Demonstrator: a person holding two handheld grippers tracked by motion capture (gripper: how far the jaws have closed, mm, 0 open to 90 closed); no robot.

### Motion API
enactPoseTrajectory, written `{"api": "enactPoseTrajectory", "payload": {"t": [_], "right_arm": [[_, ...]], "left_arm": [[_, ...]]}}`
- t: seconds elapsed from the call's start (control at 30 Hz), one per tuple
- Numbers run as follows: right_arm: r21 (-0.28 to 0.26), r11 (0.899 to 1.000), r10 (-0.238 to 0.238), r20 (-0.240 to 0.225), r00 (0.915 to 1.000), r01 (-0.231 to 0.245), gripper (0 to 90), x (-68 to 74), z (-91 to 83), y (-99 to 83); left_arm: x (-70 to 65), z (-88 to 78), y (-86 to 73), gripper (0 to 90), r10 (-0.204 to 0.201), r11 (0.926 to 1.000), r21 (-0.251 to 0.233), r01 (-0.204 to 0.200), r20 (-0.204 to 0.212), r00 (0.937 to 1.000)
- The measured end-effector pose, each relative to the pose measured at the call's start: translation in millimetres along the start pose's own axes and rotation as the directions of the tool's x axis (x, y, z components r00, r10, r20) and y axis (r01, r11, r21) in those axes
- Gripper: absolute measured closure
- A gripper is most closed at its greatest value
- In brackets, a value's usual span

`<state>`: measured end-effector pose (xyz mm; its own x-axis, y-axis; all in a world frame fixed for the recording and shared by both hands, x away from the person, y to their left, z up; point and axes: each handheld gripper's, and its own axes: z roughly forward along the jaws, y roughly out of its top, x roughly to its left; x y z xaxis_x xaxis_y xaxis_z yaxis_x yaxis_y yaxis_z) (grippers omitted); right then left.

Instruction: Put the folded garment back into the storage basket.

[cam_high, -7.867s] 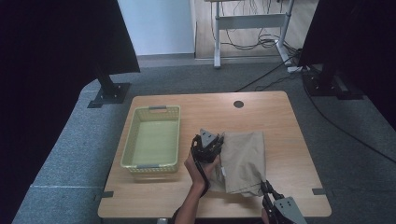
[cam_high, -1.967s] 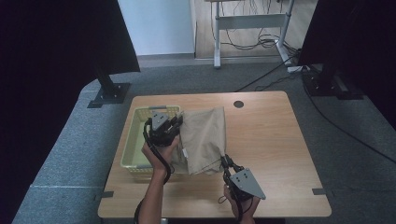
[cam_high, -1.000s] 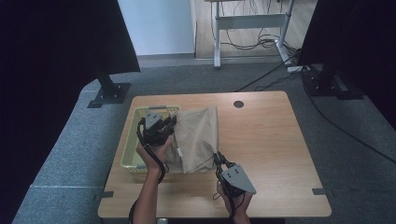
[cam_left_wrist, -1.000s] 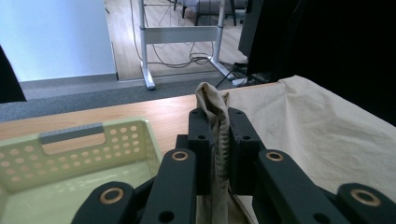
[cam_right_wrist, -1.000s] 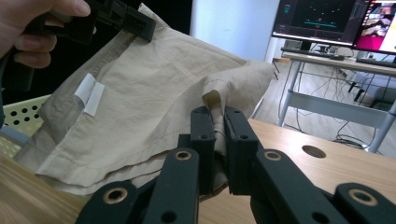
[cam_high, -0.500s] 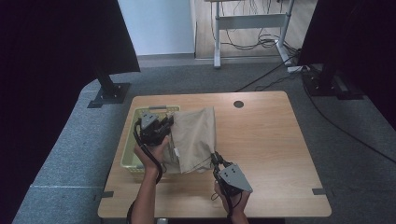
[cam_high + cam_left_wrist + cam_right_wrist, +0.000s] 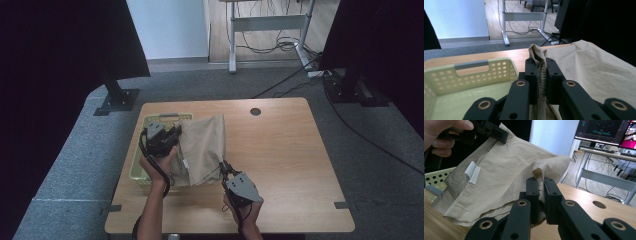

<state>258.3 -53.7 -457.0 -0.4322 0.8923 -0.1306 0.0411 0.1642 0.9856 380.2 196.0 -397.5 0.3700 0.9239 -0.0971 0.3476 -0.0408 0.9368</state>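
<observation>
Both jaws are clamped on the beige cloth (image 7: pixel 202 150): the left hand-held gripper (image 7: pixel 167 135) pinches an edge over the green basket (image 7: pixel 137 165); the right hand-held gripper (image 7: pixel 226 171) grips a corner just right of it, above the counter (image 7: pixel 290 150); seemingly mid-transfer; next, lowering the cloth into the basket calls for both releasing.

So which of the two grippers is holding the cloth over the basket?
The left gripper: it pinches the beige cloth above the pale green plastic basket. The right gripper grips the cloth's near corner over the wooden table.
</observation>
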Motion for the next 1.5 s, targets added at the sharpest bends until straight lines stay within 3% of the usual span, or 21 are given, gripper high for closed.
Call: {"api": "enactPoseTrajectory", "payload": {"t": [0.3, 0.83, 1.03, 1.5], "right_arm": [[-0.004, 1.000, -0.002, -0.004, 1.0000, 0.002, 83.6, 4.0, 3.8, 3.6], [0.006, 1.000, 0.001, -0.033, 0.9995, -0.001, 83.7, 20.2, 25.1, 6.2], [0.012, 1.000, 0.001, -0.043, 0.9991, -0.001, 83.7, 26.8, 34.5, 6.5], [0.001, 1.000, 0.005, -0.049, 0.9988, -0.005, 83.7, 29.4, 42.3, 15.1]], "left_arm": [[10.5, -3.1, 1.0, 81.9, -0.012, 0.9999, 0.001, 0.012, -0.015, 0.9998], [30.6, -5.8, 1.0, 82.0, -0.020, 0.9998, -0.007, 0.020, -0.039, 0.9990], [41.8, -3.6, -1.5, 82.0, -0.042, 0.9991, -0.003, 0.042, -0.046, 0.9981], [51.9, -5.2, 6.6, 82.0, -0.045, 0.9989, -0.015, 0.044, -0.062, 0.9971]]}}
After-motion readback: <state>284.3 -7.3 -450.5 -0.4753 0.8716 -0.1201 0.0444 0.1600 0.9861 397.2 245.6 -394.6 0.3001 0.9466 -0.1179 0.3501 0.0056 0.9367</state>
